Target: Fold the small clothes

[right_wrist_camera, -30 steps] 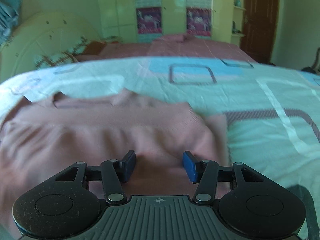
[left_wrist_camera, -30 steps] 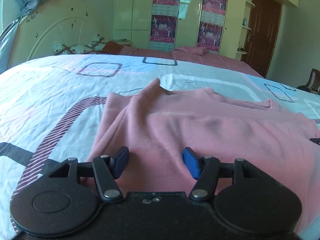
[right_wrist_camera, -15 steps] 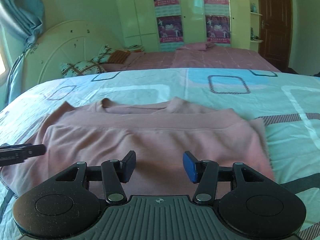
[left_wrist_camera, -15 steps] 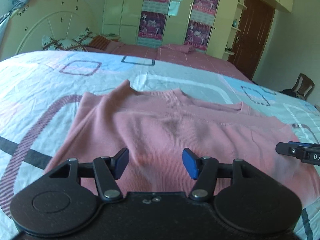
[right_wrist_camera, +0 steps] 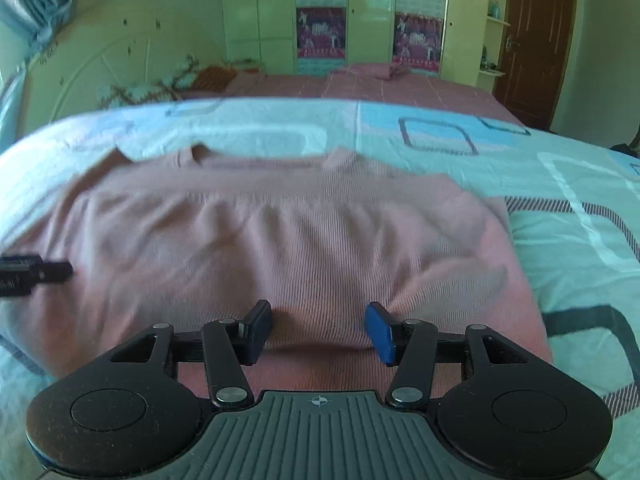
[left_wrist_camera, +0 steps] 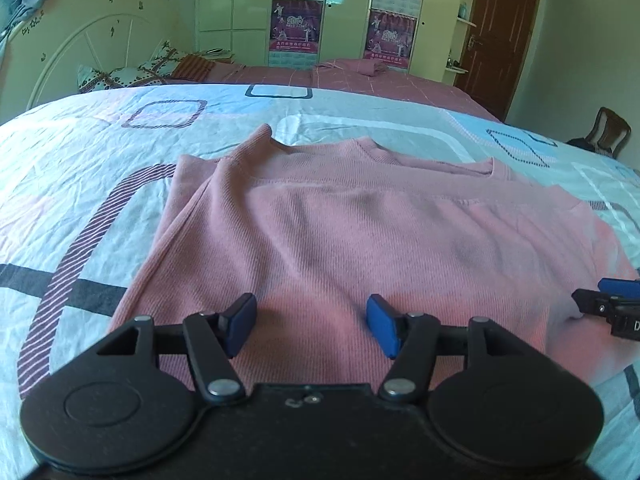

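Observation:
A pink knit sweater lies on the bed, folded across, its neckline at the far side; it also shows in the right wrist view. My left gripper is open and empty, just above the sweater's near edge towards its left side. My right gripper is open and empty, just above the near edge towards its right side. The right gripper's tip shows at the right edge of the left wrist view, and the left gripper's tip at the left edge of the right wrist view.
The bed sheet is pale blue and white with striped shapes. Behind it are a white headboard, pillows, a pink-covered bed, wardrobes with posters, a brown door and a chair.
Both grippers first drew back and up from the sweater, then came down close over its near edge again. Both stayed open.

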Demonstrator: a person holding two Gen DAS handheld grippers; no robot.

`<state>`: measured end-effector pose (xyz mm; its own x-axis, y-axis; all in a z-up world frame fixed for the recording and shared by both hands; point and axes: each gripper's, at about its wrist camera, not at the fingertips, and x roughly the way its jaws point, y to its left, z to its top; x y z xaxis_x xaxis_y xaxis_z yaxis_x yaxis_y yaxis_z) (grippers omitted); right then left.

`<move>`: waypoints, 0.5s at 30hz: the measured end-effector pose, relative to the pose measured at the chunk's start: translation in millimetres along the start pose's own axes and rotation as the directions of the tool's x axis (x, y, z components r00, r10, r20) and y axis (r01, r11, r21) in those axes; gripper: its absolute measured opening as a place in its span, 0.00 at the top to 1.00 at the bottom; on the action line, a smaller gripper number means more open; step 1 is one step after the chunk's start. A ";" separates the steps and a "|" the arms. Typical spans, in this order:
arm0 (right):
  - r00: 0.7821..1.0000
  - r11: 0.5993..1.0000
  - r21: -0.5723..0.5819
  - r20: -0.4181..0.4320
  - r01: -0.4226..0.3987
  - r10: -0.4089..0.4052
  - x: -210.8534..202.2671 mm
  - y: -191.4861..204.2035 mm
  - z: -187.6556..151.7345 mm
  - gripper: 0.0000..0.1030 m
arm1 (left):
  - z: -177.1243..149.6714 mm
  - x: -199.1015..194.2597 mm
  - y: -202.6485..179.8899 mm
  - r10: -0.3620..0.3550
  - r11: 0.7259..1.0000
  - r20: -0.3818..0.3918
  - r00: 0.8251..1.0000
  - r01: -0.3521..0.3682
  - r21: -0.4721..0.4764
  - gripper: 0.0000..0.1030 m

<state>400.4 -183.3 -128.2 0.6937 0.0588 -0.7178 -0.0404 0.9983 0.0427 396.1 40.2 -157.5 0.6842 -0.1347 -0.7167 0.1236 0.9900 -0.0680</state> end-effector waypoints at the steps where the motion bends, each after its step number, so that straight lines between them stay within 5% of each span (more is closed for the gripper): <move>1: 1.000 1.000 -0.006 -0.002 0.009 -0.009 -1.4 1.2 -1.6 0.49 | 0.2 -1.2 0.1 0.002 1.000 -0.005 1.000 -0.002 0.002 0.42; 5: 0.999 0.998 0.048 0.038 0.027 -0.029 -21.7 -2.1 -0.3 0.49 | 1.7 -4.6 1.1 0.000 1.000 -0.025 1.000 0.001 0.021 0.40; 12: 0.994 0.993 0.069 -0.064 0.096 -0.091 -20.1 -12.7 -22.8 0.49 | -2.4 -11.6 4.6 -0.006 0.998 -0.039 0.999 0.008 0.060 0.36; 15: 0.994 0.991 0.077 -0.020 0.106 -0.105 -32.5 -11.6 -22.5 0.49 | -2.9 -17.6 5.6 -0.011 0.998 -0.039 0.999 0.013 0.066 0.35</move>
<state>362.2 -196.7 -121.0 0.6794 -0.0458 -0.7323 0.0887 0.9959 0.0199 382.6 48.3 -147.2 0.6545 -0.1435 -0.7423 0.1801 0.9831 -0.0312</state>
